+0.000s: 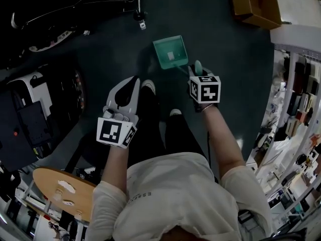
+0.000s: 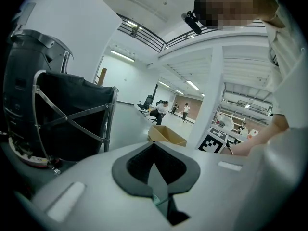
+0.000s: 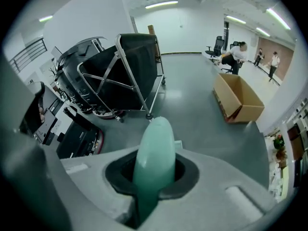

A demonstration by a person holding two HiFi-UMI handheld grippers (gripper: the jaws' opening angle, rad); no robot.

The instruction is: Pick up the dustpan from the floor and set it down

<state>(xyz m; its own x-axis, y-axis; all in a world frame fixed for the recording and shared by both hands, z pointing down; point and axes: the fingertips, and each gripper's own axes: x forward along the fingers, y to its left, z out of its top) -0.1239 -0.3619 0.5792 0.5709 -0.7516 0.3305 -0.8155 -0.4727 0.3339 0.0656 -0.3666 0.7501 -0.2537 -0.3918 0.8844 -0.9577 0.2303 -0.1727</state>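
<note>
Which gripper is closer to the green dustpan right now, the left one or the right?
Right. The right gripper is clamped on the dustpan by its handle. The left gripper hangs lower left of it in the head view, beside the person's shoe, not touching it.

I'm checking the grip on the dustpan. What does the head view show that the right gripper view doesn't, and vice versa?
Head view only: the dustpan's green pan and the left gripper. Right gripper view only: the right gripper shut on the dustpan handle, and a black folding cart. Both: the handle's tip and the cardboard box.
</note>
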